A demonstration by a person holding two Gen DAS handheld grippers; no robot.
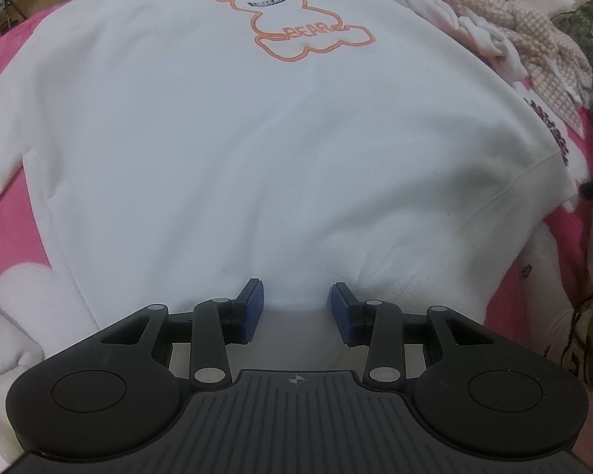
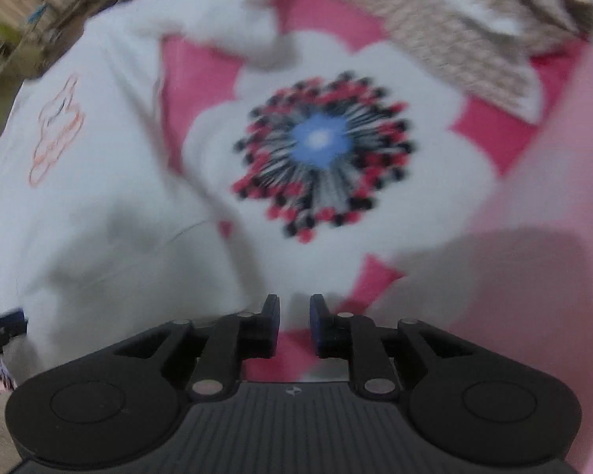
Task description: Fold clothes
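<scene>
Hovering my left tool (image 1: 297, 308), jaws apart, over the soft white sweatshirt (image 1: 257, 150); right tool (image 2: 295, 326) released too.

A pink bedspread (image 1: 8, 213) with white flower shapes covered the surface; one flower (image 2: 324, 146) had a blue centre ringed by red and black dots. Metal furniture legs (image 1: 8, 4) stood far left.
</scene>
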